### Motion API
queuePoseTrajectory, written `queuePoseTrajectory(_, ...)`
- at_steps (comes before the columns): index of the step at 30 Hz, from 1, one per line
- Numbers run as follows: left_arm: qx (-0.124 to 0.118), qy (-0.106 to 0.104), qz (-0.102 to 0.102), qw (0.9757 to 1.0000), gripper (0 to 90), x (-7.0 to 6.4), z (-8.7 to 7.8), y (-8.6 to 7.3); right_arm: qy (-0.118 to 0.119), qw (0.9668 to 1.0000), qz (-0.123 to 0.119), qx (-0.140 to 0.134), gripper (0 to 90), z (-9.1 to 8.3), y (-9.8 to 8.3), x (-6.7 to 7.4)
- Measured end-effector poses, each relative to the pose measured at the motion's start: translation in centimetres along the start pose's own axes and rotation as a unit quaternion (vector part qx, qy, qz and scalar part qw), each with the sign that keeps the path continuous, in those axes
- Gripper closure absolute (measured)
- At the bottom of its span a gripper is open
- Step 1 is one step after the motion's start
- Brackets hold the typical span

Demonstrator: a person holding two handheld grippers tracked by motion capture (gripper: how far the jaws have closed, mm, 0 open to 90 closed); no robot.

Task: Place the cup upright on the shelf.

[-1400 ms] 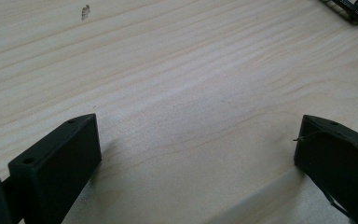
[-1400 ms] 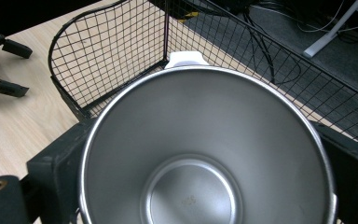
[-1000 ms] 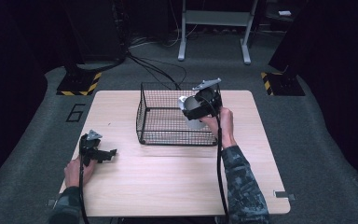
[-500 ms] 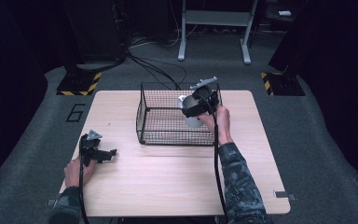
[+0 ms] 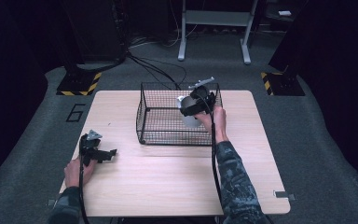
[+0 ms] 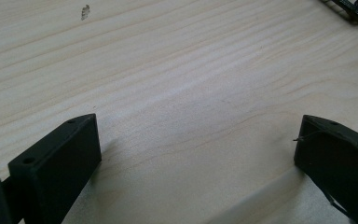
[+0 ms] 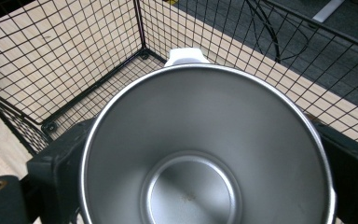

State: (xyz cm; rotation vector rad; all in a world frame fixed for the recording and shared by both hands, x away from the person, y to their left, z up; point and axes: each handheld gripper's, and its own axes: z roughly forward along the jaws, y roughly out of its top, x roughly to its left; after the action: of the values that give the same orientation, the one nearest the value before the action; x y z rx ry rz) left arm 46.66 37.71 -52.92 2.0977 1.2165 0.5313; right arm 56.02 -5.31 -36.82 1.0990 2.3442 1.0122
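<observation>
Steel cup, no label, in right claw above wire basket; left claw agape.

Dark room, grey carpet floor

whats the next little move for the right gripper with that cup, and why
Probably lower it a bit further. The right gripper holds the metal cup clamped between its jaws inside the wire basket, and the basket floor appears to sit below the cup, so releasing now might drop it.
</observation>
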Motion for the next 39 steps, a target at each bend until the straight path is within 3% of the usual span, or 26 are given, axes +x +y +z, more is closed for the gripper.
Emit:
queuePoseTrajectory(28, 0.000, 0.000, 0.000, 1.0000, 0.3, 0.0, 0.0, 0.0, 0.022, 0.9983, 0.035, 0.042, 5.3, 3.5, -1.5, -0.5)
queuePoseTrajectory(39, 0.000, 0.000, 0.000, 1.0000, 0.3, 0.0, 0.0, 0.0, 0.026, 0.9973, 0.036, 0.058, 5.3, 4.3, -1.8, -0.6)
